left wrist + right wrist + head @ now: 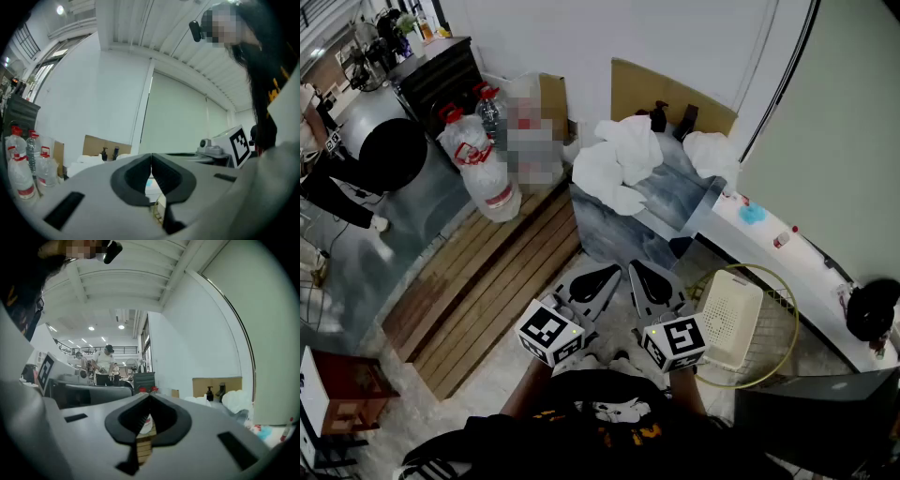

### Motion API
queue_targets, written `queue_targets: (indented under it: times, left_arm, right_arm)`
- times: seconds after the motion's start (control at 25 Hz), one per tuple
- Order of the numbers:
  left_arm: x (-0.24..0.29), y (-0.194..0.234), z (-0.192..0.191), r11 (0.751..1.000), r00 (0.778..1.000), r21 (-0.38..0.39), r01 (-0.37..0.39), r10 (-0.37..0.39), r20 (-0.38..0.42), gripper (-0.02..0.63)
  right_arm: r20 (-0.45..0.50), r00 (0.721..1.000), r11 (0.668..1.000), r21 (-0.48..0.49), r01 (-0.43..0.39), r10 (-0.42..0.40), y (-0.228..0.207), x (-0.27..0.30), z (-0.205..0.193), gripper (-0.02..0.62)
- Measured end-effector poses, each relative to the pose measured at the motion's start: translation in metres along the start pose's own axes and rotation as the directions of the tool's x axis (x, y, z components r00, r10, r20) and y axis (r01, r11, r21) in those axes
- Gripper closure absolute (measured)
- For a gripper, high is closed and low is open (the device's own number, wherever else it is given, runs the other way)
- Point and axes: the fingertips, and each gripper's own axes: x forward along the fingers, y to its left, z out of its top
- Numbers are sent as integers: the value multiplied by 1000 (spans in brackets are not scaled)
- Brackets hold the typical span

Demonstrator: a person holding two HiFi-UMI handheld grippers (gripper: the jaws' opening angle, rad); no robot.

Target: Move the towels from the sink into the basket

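Level and side by side at the person's chest, the left gripper (612, 272) and right gripper (636, 268) each have jaws pressed together on nothing. Just right of them the basket (727, 281) sits on the floor inside a yellow hoop (748, 266). A short strip of bare floor separates the jaw tips from the sink (605, 234). Towels (619, 161) heap over its left rim and far right corner. Slatted boards (487, 291) run along the left.
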Motion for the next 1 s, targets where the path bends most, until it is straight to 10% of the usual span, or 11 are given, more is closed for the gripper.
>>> queue_targets:
  times: [1.0]
  left_arm:
    - [-33, 31, -5, 1000, 1000, 3, 11, -11, -8, 598]
  right_arm:
    - [-4, 999, 999, -6, 43, -43, 16, 34, -6, 589]
